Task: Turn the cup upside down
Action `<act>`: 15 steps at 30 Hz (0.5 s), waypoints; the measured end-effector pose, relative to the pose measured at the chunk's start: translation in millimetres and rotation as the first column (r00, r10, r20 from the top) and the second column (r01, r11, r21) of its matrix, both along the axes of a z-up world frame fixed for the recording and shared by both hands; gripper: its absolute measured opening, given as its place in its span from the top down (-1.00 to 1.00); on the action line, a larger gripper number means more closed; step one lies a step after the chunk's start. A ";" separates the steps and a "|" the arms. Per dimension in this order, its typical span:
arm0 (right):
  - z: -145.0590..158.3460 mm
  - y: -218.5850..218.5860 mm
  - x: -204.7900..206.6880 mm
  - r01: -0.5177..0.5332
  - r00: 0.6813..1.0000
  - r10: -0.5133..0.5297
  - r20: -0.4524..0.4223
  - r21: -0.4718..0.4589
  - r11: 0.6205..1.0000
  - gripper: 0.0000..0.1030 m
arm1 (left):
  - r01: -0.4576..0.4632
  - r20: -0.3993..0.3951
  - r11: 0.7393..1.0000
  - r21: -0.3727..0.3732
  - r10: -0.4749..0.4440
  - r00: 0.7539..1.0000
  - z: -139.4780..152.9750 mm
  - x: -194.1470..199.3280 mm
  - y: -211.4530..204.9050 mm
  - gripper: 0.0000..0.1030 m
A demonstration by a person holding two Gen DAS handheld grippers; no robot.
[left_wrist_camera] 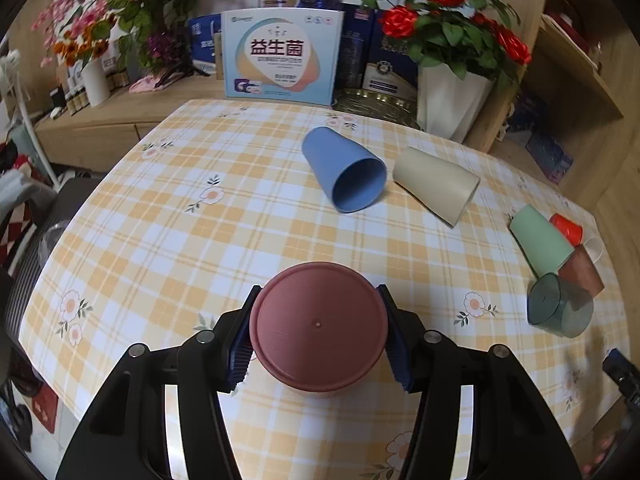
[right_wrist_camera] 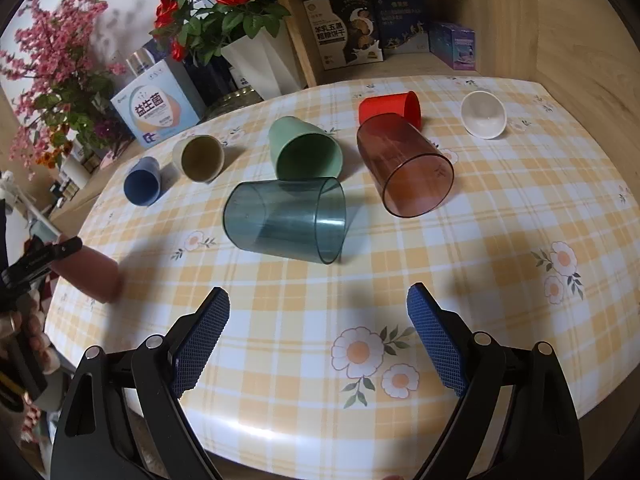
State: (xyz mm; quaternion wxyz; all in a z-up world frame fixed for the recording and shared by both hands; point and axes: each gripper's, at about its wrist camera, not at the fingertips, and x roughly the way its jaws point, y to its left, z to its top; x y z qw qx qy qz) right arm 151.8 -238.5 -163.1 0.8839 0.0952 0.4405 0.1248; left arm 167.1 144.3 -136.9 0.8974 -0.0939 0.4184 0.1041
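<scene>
Pink cup [left_wrist_camera: 318, 330]: base up, pinched at both sides by left hand-held gripper [left_wrist_camera: 318, 334], at near edge of tabletop [left_wrist_camera: 168, 240]. In right wrist view, mouth tilted toward cloth, seemingly not fully seated. Judged status: inversion nearly complete; lowering and release outstanding. Right hand-held gripper [right_wrist_camera: 318, 336]: spread wide, empty, well right of pink cup. Beyond pink cup, all lying sideways: blue cup [left_wrist_camera: 344, 174], beige cup [left_wrist_camera: 436, 184], green cup [right_wrist_camera: 304, 152], teal tumbler [right_wrist_camera: 286, 220], brown tumbler [right_wrist_camera: 404, 168]. Farther back: box [left_wrist_camera: 282, 58] marked "益生菌".
</scene>
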 end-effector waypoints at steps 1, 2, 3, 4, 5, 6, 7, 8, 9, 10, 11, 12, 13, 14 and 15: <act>-0.8 -0.5 0.6 0.001 1.000 -0.001 -0.003 0.000 1.000 -0.70 | 0.002 0.002 1.000 0.009 -0.002 1.000 -1.3 0.7 -2.2 -0.05; -1.2 -0.9 0.7 0.002 1.000 -0.002 -0.004 0.000 1.000 -0.70 | 0.003 0.004 1.000 0.015 -0.003 1.000 -2.5 1.1 -4.1 -0.05; -1.9 -1.2 1.2 0.003 1.000 -0.003 -0.007 0.000 1.000 -0.70 | 0.008 0.008 1.000 0.022 -0.008 1.000 -4.4 1.6 -6.6 -0.05; -2.6 -1.3 1.6 0.004 1.000 -0.004 -0.009 0.001 1.000 -0.70 | 0.010 0.009 1.000 0.026 -0.010 1.000 -5.3 1.9 -8.0 -0.05; -3.2 -1.2 2.0 0.004 1.000 -0.004 -0.010 0.000 1.000 -0.70 | 0.014 0.011 0.999 0.035 -0.014 1.000 -7.0 2.4 -10.4 -0.05; -3.9 -1.0 2.6 0.004 1.000 -0.004 -0.013 0.000 1.000 -0.70 | 0.017 0.015 0.999 0.045 -0.017 1.000 -7.8 2.3 -12.9 -0.05; -4.7 -0.8 2.9 0.003 1.000 -0.003 -0.016 0.001 1.000 -0.70 | 0.021 0.018 0.998 0.056 -0.022 1.000 -8.4 2.1 -15.6 -0.05; -5.4 -0.6 2.7 0.002 1.000 -0.002 -0.018 0.001 1.000 -0.70 | 0.025 0.020 0.998 0.065 -0.026 0.999 -8.8 2.1 -18.3 -0.05; -6.2 -0.4 2.9 0.002 1.000 -0.002 -0.022 0.001 1.000 -0.70 | 0.028 0.022 0.997 0.069 -0.030 0.999 -9.3 2.0 -20.4 -0.05; -6.6 -0.2 2.8 0.001 1.000 -0.001 -0.024 0.002 1.000 -0.70 | 0.029 0.022 0.997 0.072 -0.031 0.999 -9.7 1.9 -21.7 -0.05; -7.0 -0.1 2.9 0.001 1.000 -0.001 -0.026 0.002 1.000 -0.70 | 0.030 0.023 0.997 0.078 -0.032 0.999 -10.1 1.4 -23.0 -0.05; -7.1 0.0 2.9 0.002 1.000 -0.002 -0.028 0.002 1.000 -0.70 | 0.029 0.024 0.996 0.084 -0.031 0.999 -10.2 1.2 -24.2 -0.05; -7.0 -0.2 2.7 0.003 1.000 -0.003 -0.028 0.003 1.000 -0.70 | 0.026 0.025 0.996 0.088 -0.029 0.999 -10.3 0.9 -25.2 -0.05; -6.9 -0.2 2.3 0.004 1.000 -0.004 -0.028 0.003 1.000 -0.70 | 0.022 0.026 0.996 0.091 -0.024 0.999 -10.4 0.6 -25.9 -0.05; -6.9 -0.2 2.2 0.003 1.000 -0.003 -0.028 0.002 1.000 -0.70 | 0.021 0.025 0.995 0.095 -0.024 0.999 -10.5 0.7 -26.9 -0.05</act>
